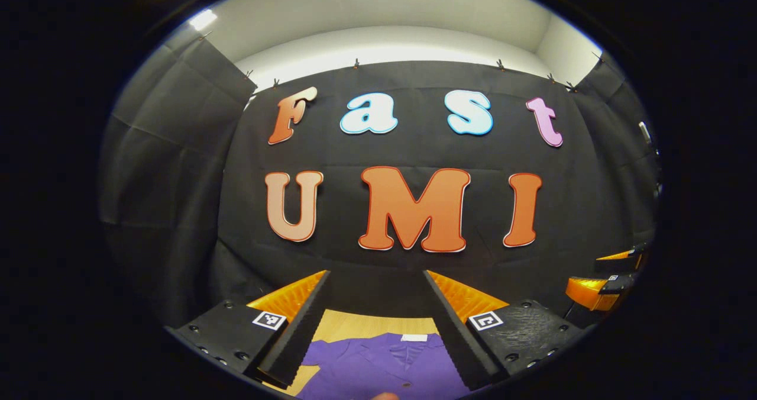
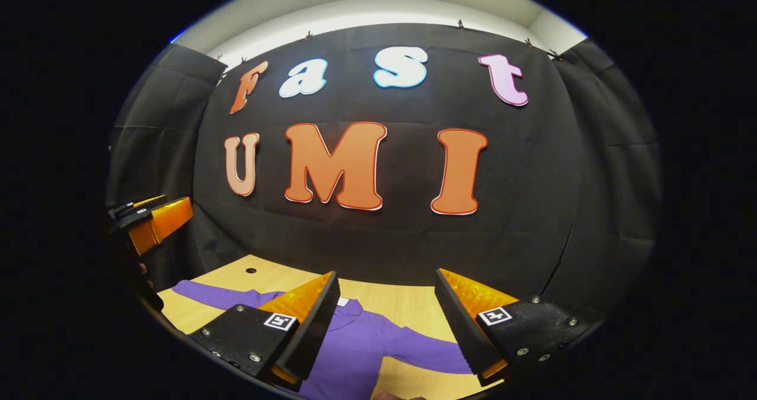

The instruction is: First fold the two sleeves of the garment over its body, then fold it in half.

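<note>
In the left gripper view, the left gripper (image 1: 372, 323) has its fingers spread wide apart, gripping nothing, raised above the purple garment (image 1: 384, 367), which lies flat on the wooden table (image 1: 346, 326) with its collar toward the far wall. At the right edge of that view the right gripper (image 1: 612, 276) shows, off the cloth. In the right gripper view, its fingers also stand wide apart and hold nothing; the garment lies below them, one sleeve (image 2: 222, 295) stretched left, the other sleeve (image 2: 426, 355) right, both unfolded.
</note>
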`<state>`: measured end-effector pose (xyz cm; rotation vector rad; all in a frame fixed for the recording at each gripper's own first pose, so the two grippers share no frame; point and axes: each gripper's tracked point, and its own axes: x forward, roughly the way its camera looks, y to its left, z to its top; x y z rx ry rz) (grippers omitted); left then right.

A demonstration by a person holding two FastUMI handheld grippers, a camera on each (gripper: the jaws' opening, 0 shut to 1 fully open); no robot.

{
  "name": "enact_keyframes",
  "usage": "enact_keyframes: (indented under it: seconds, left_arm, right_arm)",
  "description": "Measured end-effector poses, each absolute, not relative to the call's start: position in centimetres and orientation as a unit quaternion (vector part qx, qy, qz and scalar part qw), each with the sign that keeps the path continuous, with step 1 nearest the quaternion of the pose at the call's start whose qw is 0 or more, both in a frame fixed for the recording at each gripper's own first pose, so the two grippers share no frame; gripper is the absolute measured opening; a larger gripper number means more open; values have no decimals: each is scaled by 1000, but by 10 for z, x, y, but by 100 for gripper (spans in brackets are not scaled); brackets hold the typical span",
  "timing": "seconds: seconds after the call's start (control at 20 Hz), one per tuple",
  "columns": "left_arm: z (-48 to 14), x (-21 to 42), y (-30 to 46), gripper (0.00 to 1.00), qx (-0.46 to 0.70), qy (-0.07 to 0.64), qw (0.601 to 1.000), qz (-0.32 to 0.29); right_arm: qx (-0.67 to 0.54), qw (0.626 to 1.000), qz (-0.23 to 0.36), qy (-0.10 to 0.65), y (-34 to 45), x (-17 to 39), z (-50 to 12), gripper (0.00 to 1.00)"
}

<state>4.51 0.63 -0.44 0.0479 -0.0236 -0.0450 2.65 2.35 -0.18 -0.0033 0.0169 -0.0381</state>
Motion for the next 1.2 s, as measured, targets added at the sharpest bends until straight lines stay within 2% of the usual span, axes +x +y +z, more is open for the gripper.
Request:
enact_keyframes:
  seconds: [0.15,0.2,0.25,0.5,0.55,0.6,0.8,1.2]
  left_arm:
    - [-5,50,15,94,39,-16,998,-41]
    - [-5,52,16,94,41,-17,998,-48]
    - [-7,55,19,94,43,-17,997,-54]
    - [-15,61,29,96,52,-13,996,-76]
    - [-19,63,31,96,53,-12,995,-78]
    - [-20,63,32,94,53,-10,995,-80]
    - [-22,62,30,96,50,-8,995,-87]
    - [-23,59,22,96,56,-11,994,-89]
  right_arm:
    - [9,999,-31,16,38,30,-3,95]
    - [6,999,-38,15,39,31,-3,100]
    - [4,999,-45,13,42,31,-2,96]
    - [13,997,-73,29,44,30,-15,96]
    - [16,996,-81,35,41,29,-20,100]
    - [15,995,-89,39,36,28,-25,96]
    - [11,990,-125,58,10,24,-43,95]
    - [13,983,-158,90,-28,25,-76,96]
